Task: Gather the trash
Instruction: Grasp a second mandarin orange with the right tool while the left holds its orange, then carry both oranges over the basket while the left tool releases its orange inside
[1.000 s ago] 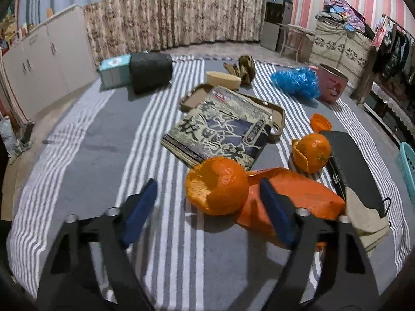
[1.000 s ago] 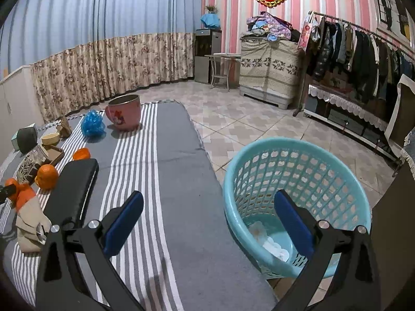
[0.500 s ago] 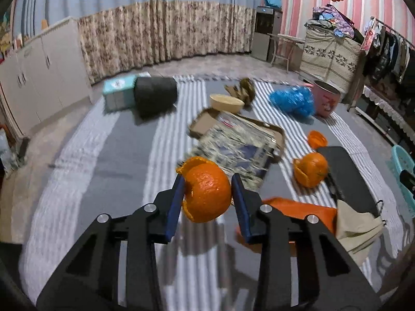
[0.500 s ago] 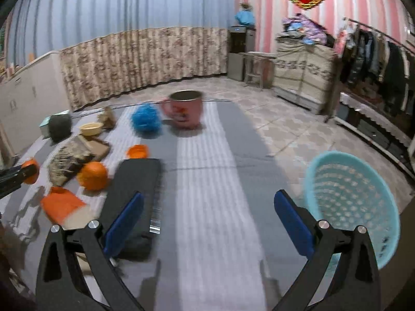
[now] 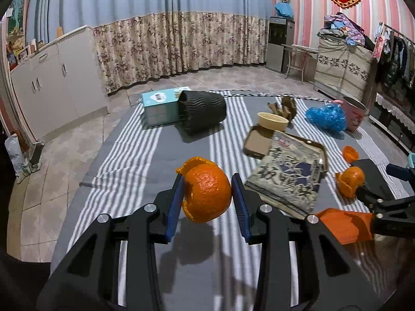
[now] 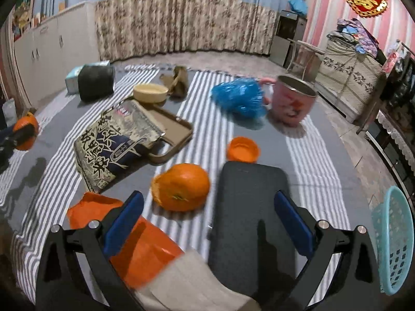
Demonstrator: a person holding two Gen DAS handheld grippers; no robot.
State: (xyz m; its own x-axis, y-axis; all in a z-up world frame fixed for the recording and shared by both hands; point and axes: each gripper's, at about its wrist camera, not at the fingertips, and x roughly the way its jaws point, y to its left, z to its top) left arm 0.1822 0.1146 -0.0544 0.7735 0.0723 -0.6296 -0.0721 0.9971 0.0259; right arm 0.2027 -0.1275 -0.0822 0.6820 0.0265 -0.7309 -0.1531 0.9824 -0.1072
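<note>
Lifted off cloth — orange peel (image 5: 206,194) in left claw (image 5: 207,197) | right claw (image 6: 207,226) wide — empty

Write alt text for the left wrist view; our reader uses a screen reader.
Tongs grip a hollow orange peel lifted above a striped grey cloth. Behind lie a printed bag on a tray, a black pot on its side and more peel.

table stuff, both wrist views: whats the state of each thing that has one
left gripper: shut on orange peel, lifted
right gripper: open, empty
second orange peel: lying on cloth
black pot: tipped on its side
pink mug: upright
teal basket: beside the table
</note>
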